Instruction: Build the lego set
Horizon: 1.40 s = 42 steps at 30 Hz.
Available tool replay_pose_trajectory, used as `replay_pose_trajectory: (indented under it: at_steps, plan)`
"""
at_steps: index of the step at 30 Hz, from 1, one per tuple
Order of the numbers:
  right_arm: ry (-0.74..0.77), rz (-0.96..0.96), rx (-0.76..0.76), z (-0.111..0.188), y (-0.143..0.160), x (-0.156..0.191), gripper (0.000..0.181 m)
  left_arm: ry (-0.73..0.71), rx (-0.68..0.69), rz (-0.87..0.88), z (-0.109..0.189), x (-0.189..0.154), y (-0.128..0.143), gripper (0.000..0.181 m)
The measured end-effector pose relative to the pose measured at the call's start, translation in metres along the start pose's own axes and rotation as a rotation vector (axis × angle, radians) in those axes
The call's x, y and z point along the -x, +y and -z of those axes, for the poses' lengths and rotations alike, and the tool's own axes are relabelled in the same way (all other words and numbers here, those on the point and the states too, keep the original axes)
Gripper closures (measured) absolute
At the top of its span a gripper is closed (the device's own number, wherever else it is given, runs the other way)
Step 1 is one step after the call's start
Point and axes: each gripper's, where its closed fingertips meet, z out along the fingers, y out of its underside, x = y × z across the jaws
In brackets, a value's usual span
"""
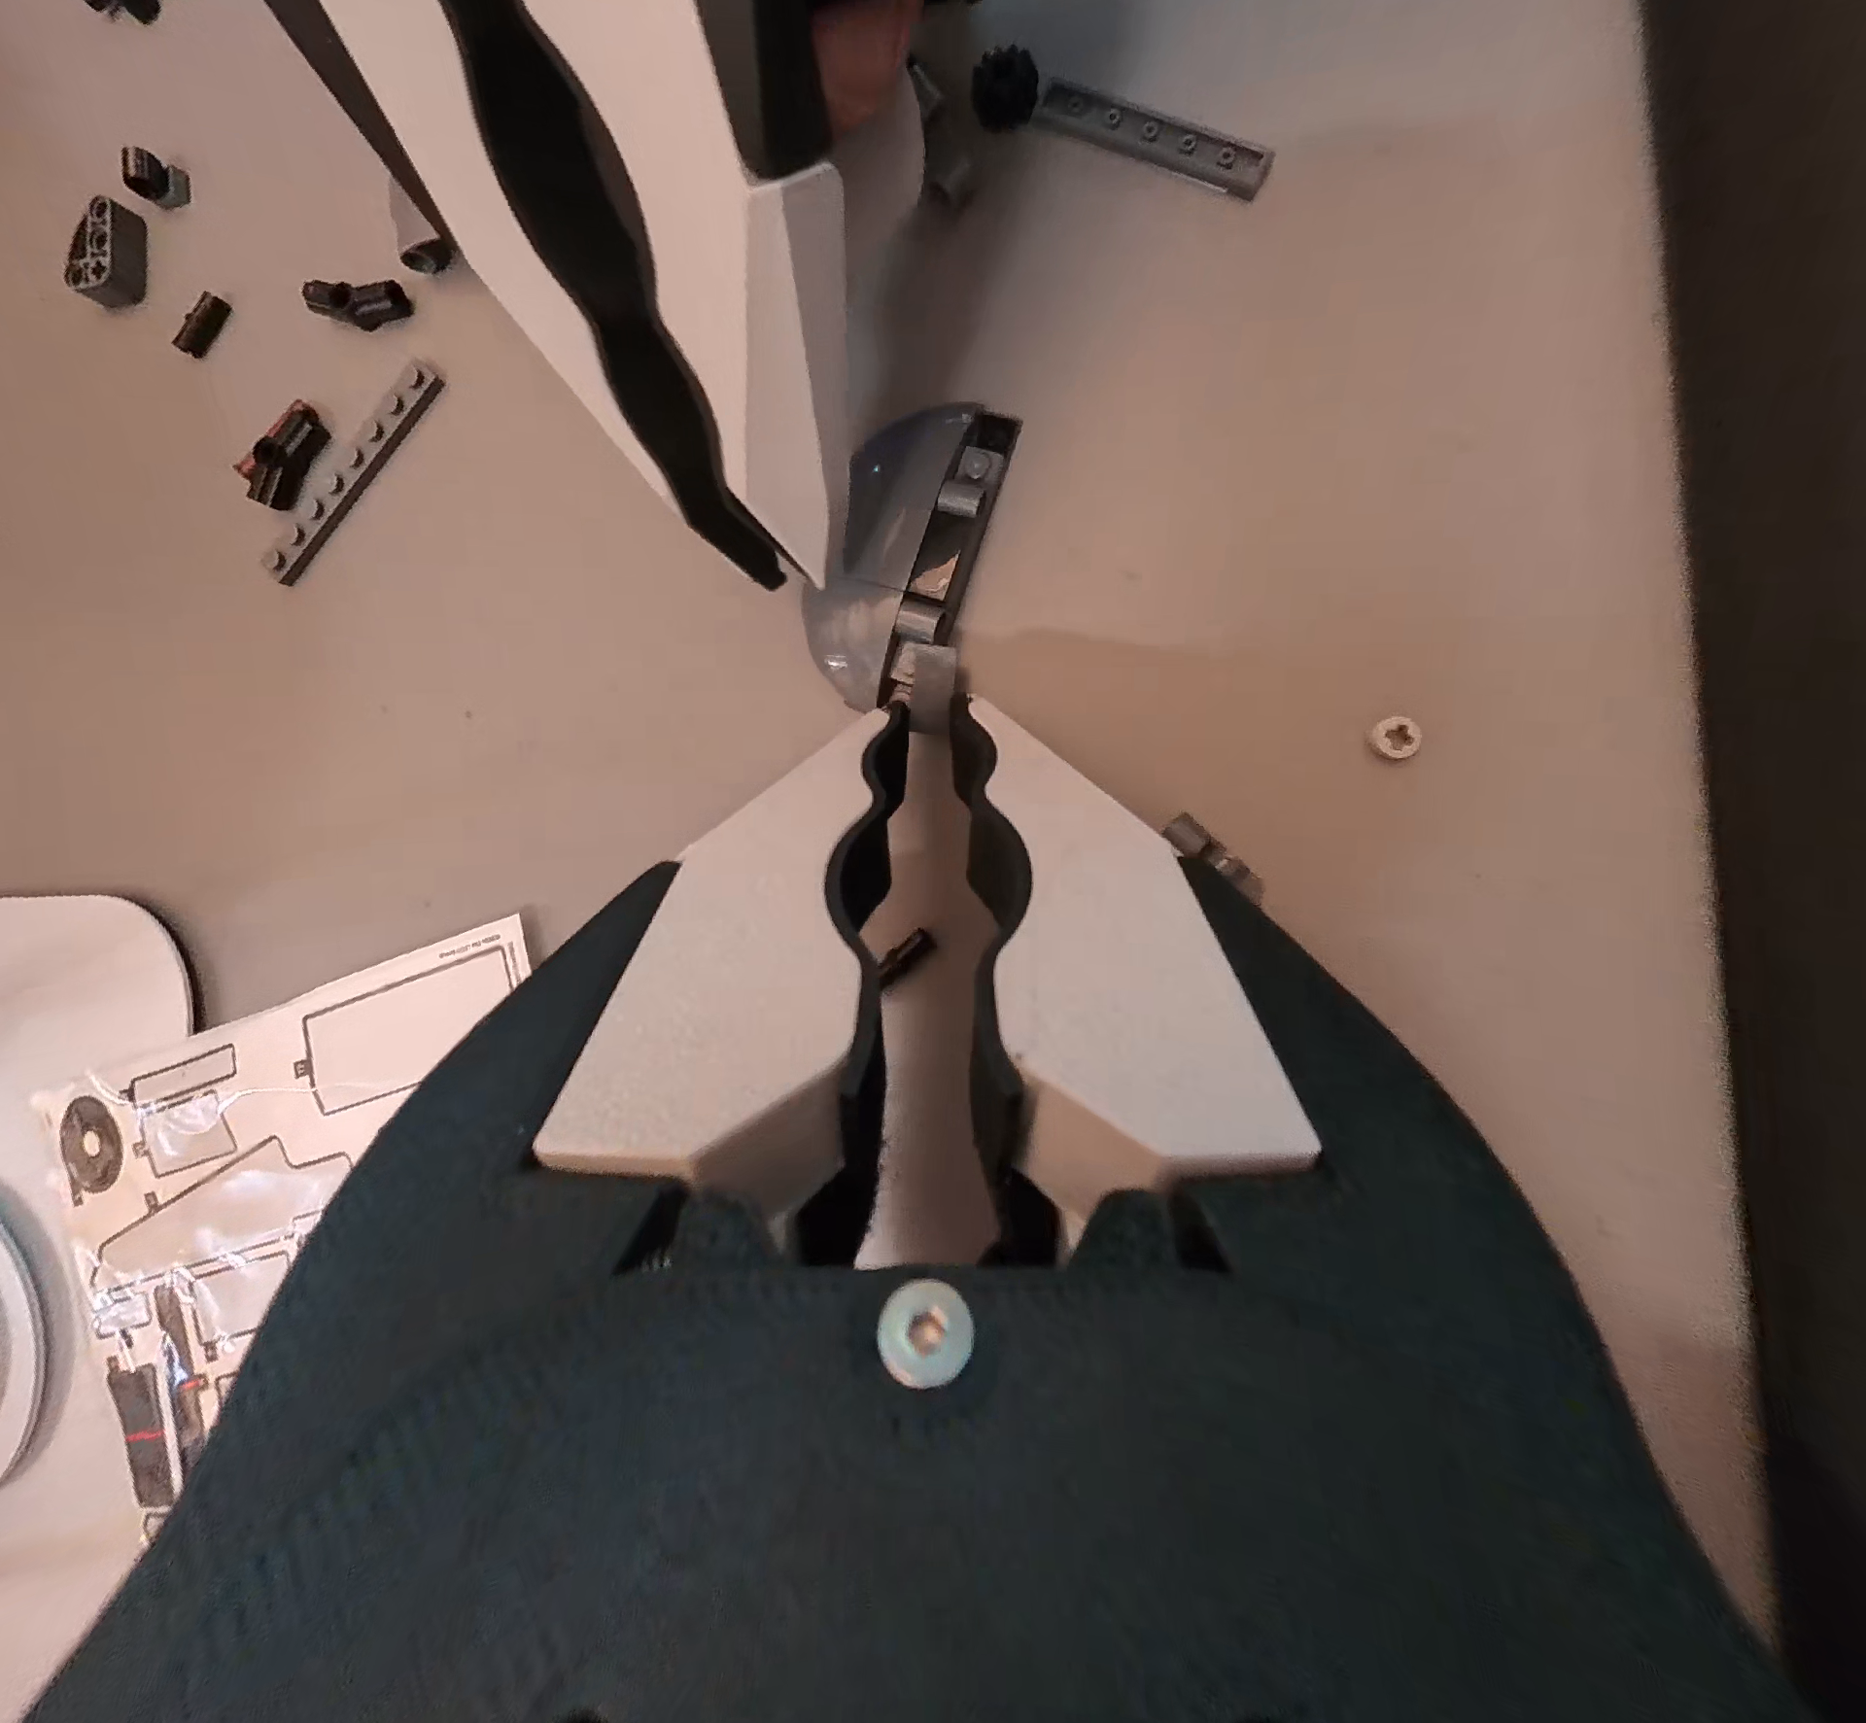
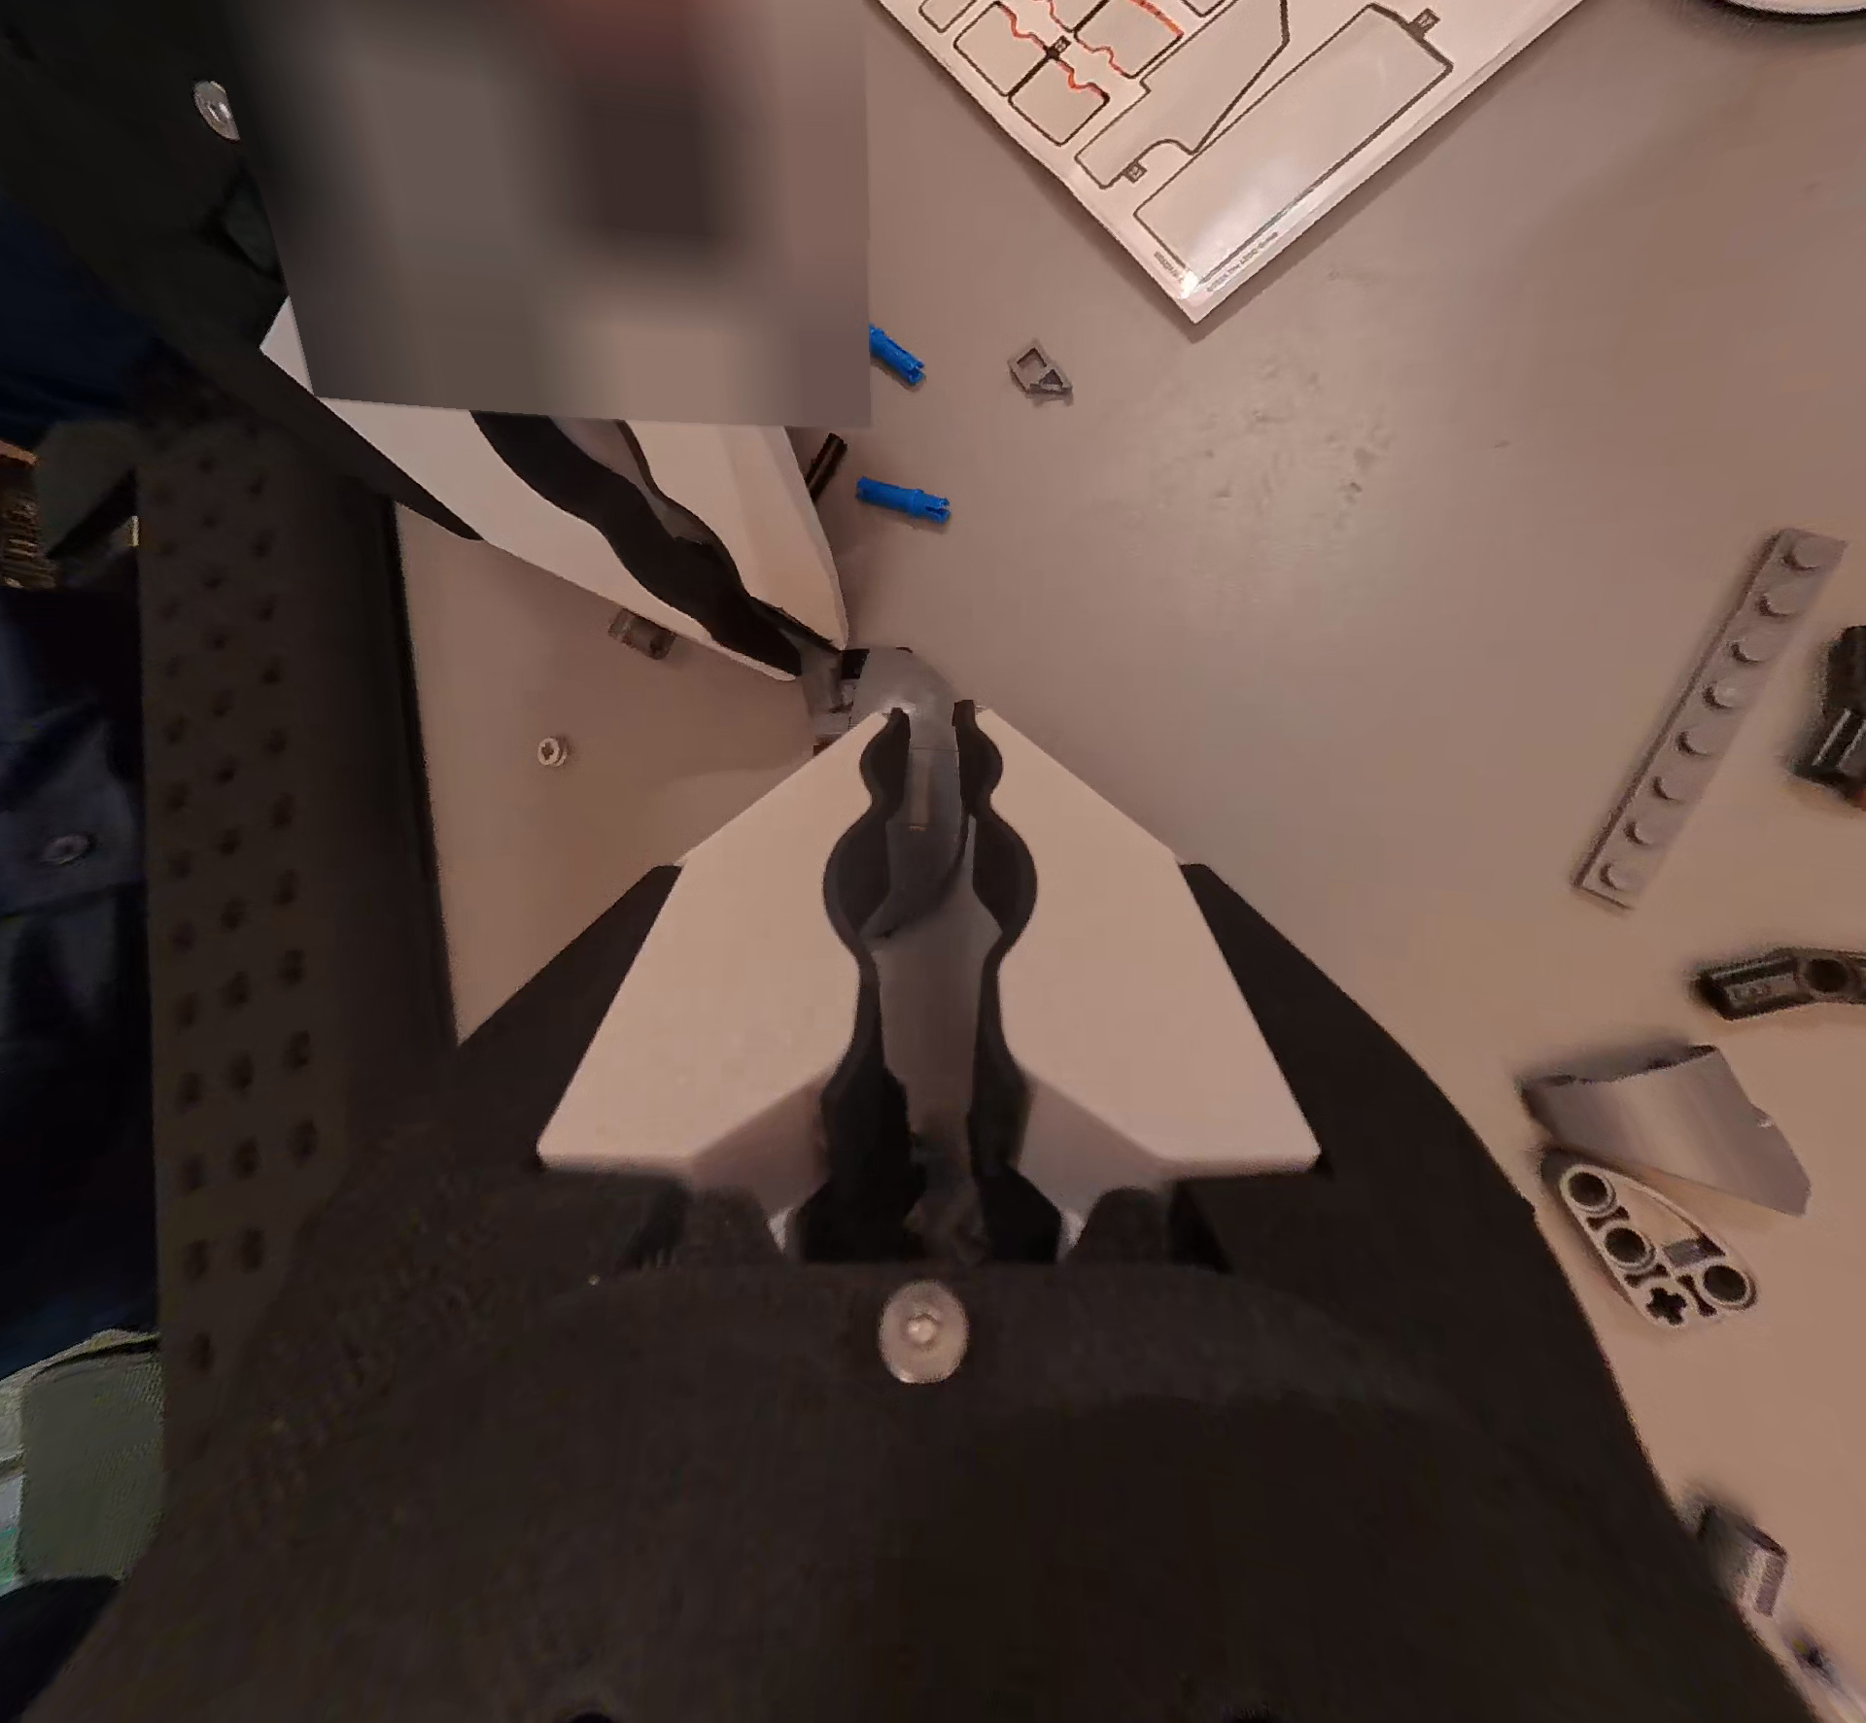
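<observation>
Grey desk [image 1: 1262, 483] fills both views, matte and evenly lit, with a dark band along its 3 o'clock edge in the left wrist view.

At the centre of that view a small grey lego assembly [image 1: 914, 524], curved on one side with studs on the other, is held between both tools. The left tongs [image 1: 927, 710] are pinched on a light grey piece at its 6 o'clock end, with only a narrow gap between the tips. The right tongs [image 1: 798, 576] are seen reaching in from 11 o'clock, their tips touching the curved side.

In the right wrist view the right tongs [image 2: 927, 713] are pressed onto the same assembly [image 2: 904, 680], part of which runs back between the fingers; the left tongs [image 2: 808, 660] meet it from 10 o'clock.

Loose parts can be counted. Two blue pins [image 2: 902, 501] lie at 12 o'clock of the grip, near a small grey wedge [image 2: 1040, 374]. One long grey studded plate [image 2: 1712, 715] lies at 3 o'clock, one curved grey panel [image 2: 1676, 1134] at 4 o'clock, with a pale holed piece [image 2: 1646, 1245] just beside it. One small white round piece [image 1: 1395, 735] lies alone. One printed sheet [image 2: 1272, 49] lies at 1 o'clock.

Open desk is seen at 3 o'clock of the assembly in the left wrist view, up to the dark edge.
</observation>
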Motion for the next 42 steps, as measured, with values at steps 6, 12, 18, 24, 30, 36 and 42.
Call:
replay_pose_trajectory:
  at_steps: [6,12,18,24,30,36,42]
  plan:
    - [0.012,0.028,0.034,-0.005,0.004,0.001,0.173,-0.001,0.001,-0.001,0.0,0.001,0.001,0.175]
    - [0.007,0.05,0.037,-0.006,0.004,0.004,0.174,0.0,0.003,0.003,0.0,0.002,0.002,0.175]
    - [-0.006,0.077,0.042,-0.008,0.004,0.008,0.174,-0.003,0.013,-0.001,0.001,0.002,0.002,0.175]
    - [-0.015,0.108,0.048,-0.01,0.004,0.012,0.175,0.009,0.023,-0.006,-0.001,0.0,0.004,0.175]
    - [-0.015,0.126,0.051,-0.011,0.004,0.014,0.175,0.01,0.025,-0.012,-0.001,0.0,0.004,0.175]
    - [-0.021,0.134,0.056,-0.012,0.003,0.017,0.169,0.005,0.027,-0.025,-0.002,0.0,0.004,0.175]
    - [-0.033,0.112,0.055,-0.014,0.002,0.019,0.165,0.002,0.034,-0.038,-0.002,0.001,0.003,0.175]
